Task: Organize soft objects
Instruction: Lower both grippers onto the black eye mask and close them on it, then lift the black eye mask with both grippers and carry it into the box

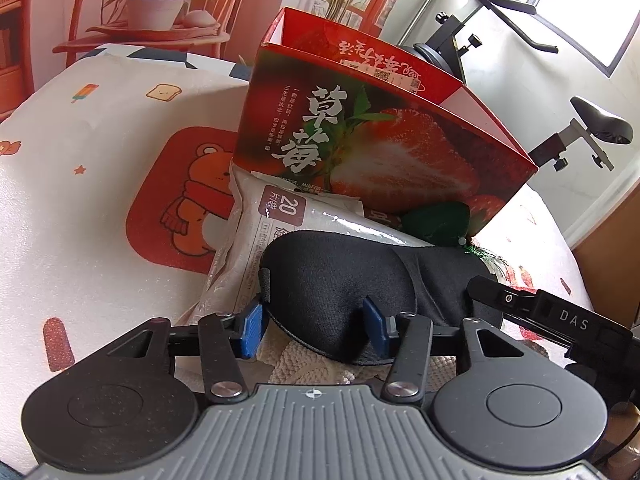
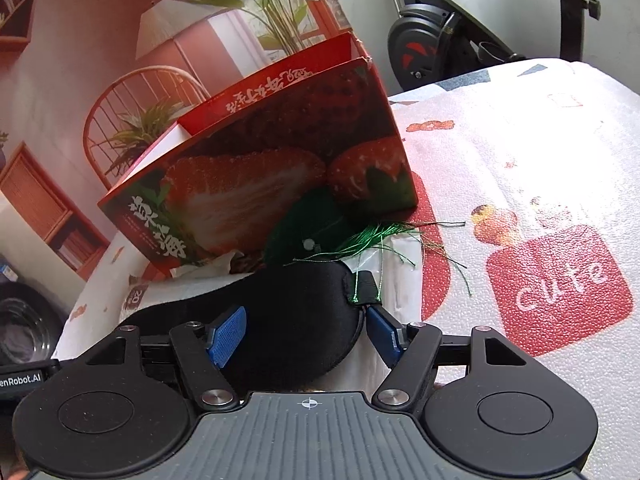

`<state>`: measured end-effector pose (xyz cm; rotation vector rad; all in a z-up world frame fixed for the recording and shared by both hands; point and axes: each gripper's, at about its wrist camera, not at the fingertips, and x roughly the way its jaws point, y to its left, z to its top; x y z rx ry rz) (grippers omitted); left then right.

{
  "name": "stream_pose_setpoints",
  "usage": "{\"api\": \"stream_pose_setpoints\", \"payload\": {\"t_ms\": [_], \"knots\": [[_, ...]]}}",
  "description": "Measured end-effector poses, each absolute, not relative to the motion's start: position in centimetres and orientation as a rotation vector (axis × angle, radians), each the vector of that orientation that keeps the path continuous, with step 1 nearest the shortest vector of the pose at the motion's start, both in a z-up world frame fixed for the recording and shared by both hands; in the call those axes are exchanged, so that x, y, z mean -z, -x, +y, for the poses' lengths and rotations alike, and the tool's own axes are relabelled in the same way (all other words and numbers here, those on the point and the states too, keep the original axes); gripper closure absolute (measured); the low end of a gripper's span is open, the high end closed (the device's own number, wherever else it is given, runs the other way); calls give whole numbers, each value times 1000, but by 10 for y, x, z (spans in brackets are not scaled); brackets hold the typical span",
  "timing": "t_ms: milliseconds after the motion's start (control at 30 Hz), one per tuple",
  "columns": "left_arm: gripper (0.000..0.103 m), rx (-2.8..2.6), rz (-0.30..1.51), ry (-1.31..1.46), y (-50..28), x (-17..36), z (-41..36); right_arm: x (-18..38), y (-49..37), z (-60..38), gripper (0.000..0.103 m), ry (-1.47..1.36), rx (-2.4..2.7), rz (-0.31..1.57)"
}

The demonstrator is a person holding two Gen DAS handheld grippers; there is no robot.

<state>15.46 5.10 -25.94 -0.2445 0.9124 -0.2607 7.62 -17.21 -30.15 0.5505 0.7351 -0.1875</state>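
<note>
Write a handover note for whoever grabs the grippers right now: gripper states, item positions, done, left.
Left gripper: jaws straddle one end of the black sleep mask; whether the pads are pressing on it is unclear.
Right gripper: jaws straddle the mask's other end, by its strap tab; grip likewise unclear.
Items: the mask lies on a white pack of wipes and a cream knitted cloth, in front of the open strawberry box. A green tasselled piece sits against the box's front.
Done: nothing visible inside the box, though little of its inside shows.
Left: secure the mask, then sort the remaining soft items.
</note>
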Motion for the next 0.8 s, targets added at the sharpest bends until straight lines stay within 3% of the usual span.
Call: {"api": "stream_pose_setpoints", "payload": {"t_ms": [233,467,633,800], "knots": [[49,255,917,248,-154,262,52,305,-79,-174,41,-573,182,733],[52,251,903,252,-151,258,53,285,-76,-158,68,-447,167,695],[66,255,858,226,-146,248,52,260,-64,-139,84,-297,149,627],[81,243,796,202,-139,236,53,242,-57,-127,88,-229,122,574]]}}
